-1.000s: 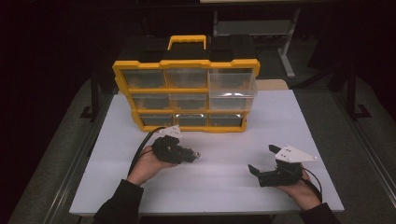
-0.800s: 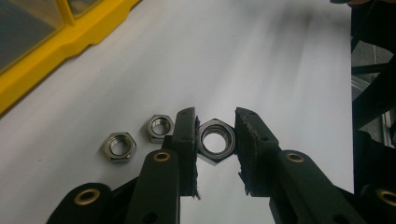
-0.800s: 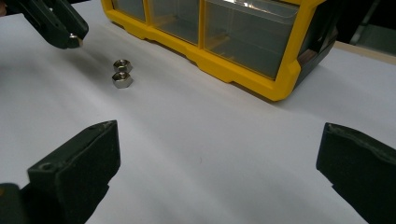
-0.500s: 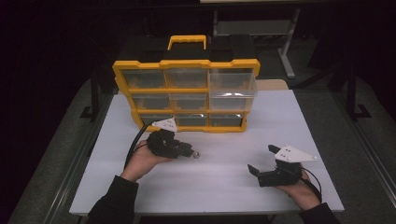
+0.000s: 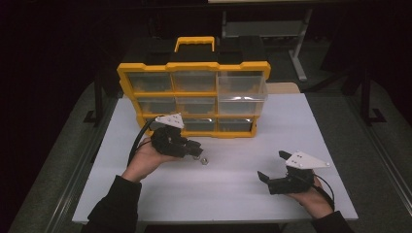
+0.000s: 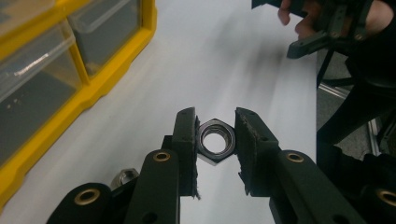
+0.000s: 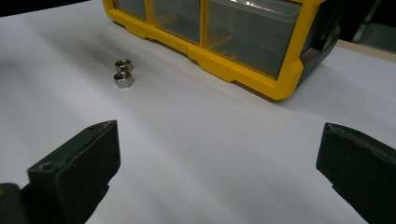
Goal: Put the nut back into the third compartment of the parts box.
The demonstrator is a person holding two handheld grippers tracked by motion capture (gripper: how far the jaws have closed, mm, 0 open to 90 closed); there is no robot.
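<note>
- Since the earlier high view, the left gripper (image 5: 197,151) has risen off the counter (image 5: 233,194) and drawn a little nearer the yellow organizer (image 5: 194,92); the right gripper (image 5: 272,170) lies where it did.
- Clamped between the left gripper's pads sits a steel hex nut (image 6: 215,141), held by two opposite flats with its bore facing the camera and clear of the counter.
- Two more nuts (image 7: 123,73) rest touching one another on the counter, near the organizer's front edge; in the high view one spare nut (image 5: 204,160) glints just below the left gripper.
- The right gripper has its jaws wide apart with nothing between them, resting low on the person's right hand (image 5: 311,196), well apart from the nuts.
- The step in hand looks like carrying the nut to one of the organizer's clear drawers (image 5: 240,87); the upper right one stands pulled out and seems the likely target, though that is a guess.
- To do it well: keep the squeeze steady, since a nut held on its flats can twist out; travel level and high enough to clear the drawer's lip.
- Release only once the nut hangs over the drawer's inside, low enough not to bounce out.
</note>
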